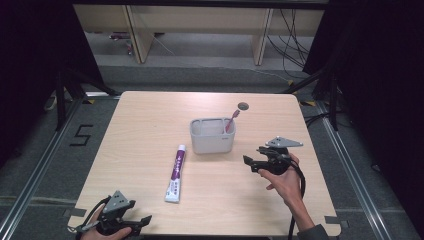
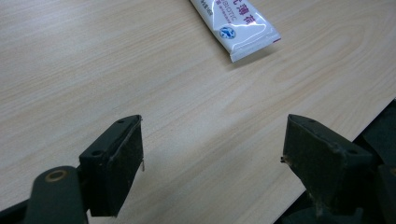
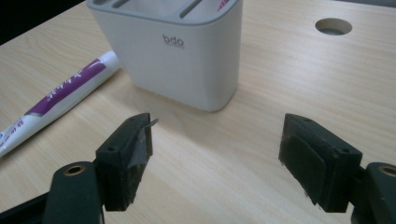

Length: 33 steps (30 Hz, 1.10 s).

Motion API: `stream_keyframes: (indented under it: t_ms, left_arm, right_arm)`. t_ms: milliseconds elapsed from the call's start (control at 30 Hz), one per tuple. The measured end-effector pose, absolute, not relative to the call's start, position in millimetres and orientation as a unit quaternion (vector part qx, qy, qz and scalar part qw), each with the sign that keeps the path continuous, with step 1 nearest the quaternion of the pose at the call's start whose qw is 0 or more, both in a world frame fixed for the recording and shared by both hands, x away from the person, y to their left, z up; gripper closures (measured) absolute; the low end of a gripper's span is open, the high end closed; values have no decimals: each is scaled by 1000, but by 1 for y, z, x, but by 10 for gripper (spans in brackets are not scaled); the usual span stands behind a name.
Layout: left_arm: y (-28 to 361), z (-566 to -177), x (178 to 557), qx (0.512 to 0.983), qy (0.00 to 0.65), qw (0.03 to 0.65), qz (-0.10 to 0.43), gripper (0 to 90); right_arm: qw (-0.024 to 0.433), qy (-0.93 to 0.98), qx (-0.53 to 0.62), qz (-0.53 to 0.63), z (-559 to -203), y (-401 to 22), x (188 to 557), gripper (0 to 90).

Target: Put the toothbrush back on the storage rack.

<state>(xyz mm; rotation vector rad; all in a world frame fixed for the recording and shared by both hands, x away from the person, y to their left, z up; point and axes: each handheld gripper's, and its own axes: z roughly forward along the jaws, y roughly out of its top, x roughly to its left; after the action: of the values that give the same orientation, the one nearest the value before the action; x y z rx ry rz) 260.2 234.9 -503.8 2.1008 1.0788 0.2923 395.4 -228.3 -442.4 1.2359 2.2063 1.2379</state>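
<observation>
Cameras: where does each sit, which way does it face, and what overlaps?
High view: above the person's table edge, looking forward and down at the table; both hands, each with a hand-held gripper.
Left gripper view: rides the left hand-held gripper, facing the toothpaste; open jaws show.
Right gripper view: rides the right hand-held gripper, facing the holder; open jaws show.
Shared: toothpaste.

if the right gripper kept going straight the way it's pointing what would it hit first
Most likely the white holder: it stands straight ahead of the open right gripper, with bare table between. Depth is hard to judge; the toothpaste tube lies off to the side.
</observation>
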Motion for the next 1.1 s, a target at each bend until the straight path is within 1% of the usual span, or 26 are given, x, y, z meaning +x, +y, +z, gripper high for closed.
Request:
stream_keyframes:
  t_ms: [33, 100, 133, 167, 200, 233, 267, 333, 400, 467, 533, 567, 633, 700, 733, 800, 867, 900, 933, 1000, 1067, 1100]
  left_arm:
    - [235, -504, 260, 818, 421, 375, 115, 197]
    - [235, -504, 260, 819, 420, 374, 114, 196]
    - [235, -504, 260, 818, 421, 374, 117, 196]
    - [235, -504, 260, 818, 421, 373, 117, 196]
    - [235, -504, 260, 818, 421, 374, 117, 197]
    - [235, -504, 260, 818, 421, 373, 117, 196]
    - [235, -504, 260, 818, 421, 373, 117, 197]
    - [235, -504, 260, 819, 421, 373, 118, 196]
    - [235, -504, 260, 818, 421, 373, 118, 197]
    - [235, -504, 260, 818, 421, 372, 119, 197]
    - [235, -504, 260, 819, 421, 373, 119, 197]
    - [235, -503, 260, 818, 422, 373, 119, 196]
    - [235, -503, 260, 818, 422, 373, 119, 197]
    - [235, -503, 260, 818, 422, 372, 119, 196]
    - [234, -503, 260, 818, 422, 372, 122, 197]
    - [234, -503, 260, 817, 421, 376, 119, 196]
    - [235, -503, 260, 818, 420, 374, 121, 196]
    - [234, -503, 260, 817, 420, 376, 122, 197]
    - [234, -503, 260, 817, 420, 376, 122, 196]
    - [234, -502, 261, 820, 418, 372, 123, 196]
    - [234, -501, 261, 819, 419, 372, 122, 196]
    - [234, -502, 261, 818, 419, 374, 123, 197]
  right_arm:
    - [155, 770, 440, 436, -445, -227, 393, 263]
    - [158, 777, 433, 428, -446, -230, 390, 263]
    - [144, 771, 444, 433, -448, -228, 388, 263]
    - [150, 776, 435, 432, -449, -230, 388, 264]
    - [143, 773, 442, 432, -450, -229, 386, 263]
    - [153, 777, 437, 426, -450, -231, 384, 263]
    - [142, 775, 443, 428, -450, -230, 382, 263]
    - [153, 780, 432, 426, -452, -232, 380, 264]
    - [138, 777, 442, 426, -454, -231, 376, 264]
    - [150, 782, 430, 425, -457, -233, 375, 264]
    - [144, 781, 433, 428, -460, -232, 372, 264]
    - [150, 784, 432, 420, -461, -233, 371, 264]
    - [130, 775, 448, 426, -464, -230, 367, 264]
    - [139, 785, 431, 423, -466, -234, 366, 264]
    - [131, 784, 438, 421, -465, -233, 364, 264]
    - [139, 787, 429, 421, -467, -234, 362, 264]
    - [126, 781, 440, 426, -467, -234, 358, 264]
    - [132, 784, 436, 421, -467, -235, 357, 264]
    - [124, 784, 440, 419, -468, -235, 355, 264]
    - [140, 790, 428, 415, -470, -237, 353, 264]
    - [127, 790, 435, 414, -472, -238, 348, 264]
    - [128, 792, 428, 417, -474, -238, 348, 264]
